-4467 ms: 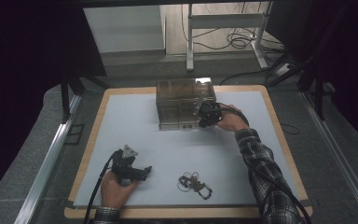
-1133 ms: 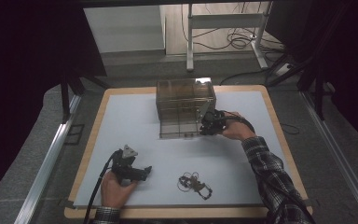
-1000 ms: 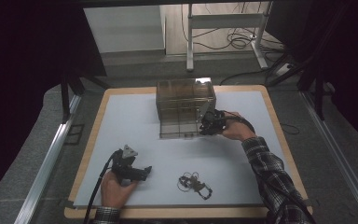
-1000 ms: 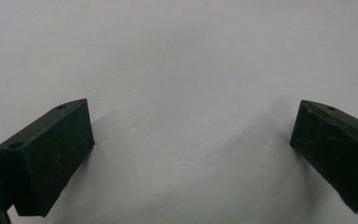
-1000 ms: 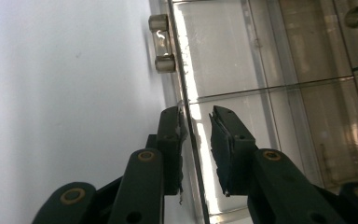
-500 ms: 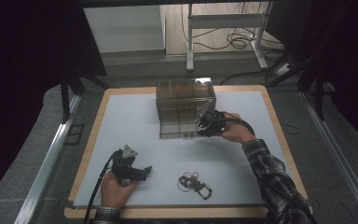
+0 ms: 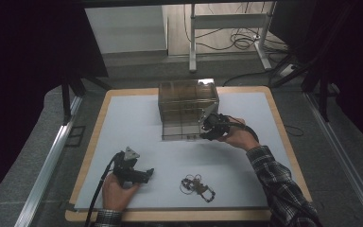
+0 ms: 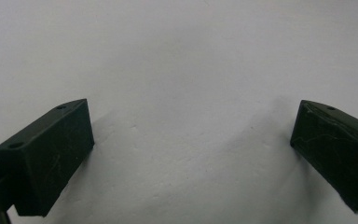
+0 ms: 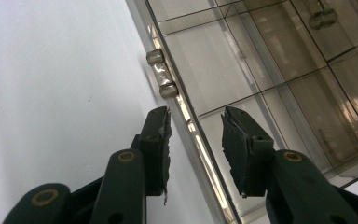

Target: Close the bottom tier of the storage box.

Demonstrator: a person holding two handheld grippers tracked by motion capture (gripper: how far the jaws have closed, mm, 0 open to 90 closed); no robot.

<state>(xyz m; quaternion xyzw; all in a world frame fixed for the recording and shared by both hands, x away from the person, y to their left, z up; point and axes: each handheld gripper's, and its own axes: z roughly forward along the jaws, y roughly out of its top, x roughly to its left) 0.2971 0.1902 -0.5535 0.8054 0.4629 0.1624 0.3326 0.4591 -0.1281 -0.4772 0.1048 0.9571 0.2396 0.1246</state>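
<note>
Smoked clear plastic: the cabinet (image 7: 187, 109) stands at the far middle of the white worktop (image 7: 123, 127), door (image 9: 261, 84) swung out toward the near side. Right tool (image 7: 211, 126) at the door's free edge, at the cabinet's front right corner; jaws parted and just been opening, straddling the door's edge (image 9: 193, 133) without pinching, one jaw each side. Likely letting go of, or getting ready to swing, the door; the hinge barrel (image 9: 162, 74) sits just beyond the jaws. Left tool (image 7: 133, 171) well apart from the cabinet, toward the near left, lying low over bare worktop with jaws wide and nothing between, seemingly parked out of the way. Small metal trinket (image 7: 197, 185) near of the cabinet, untouched, perhaps waiting for a compartment.
</note>
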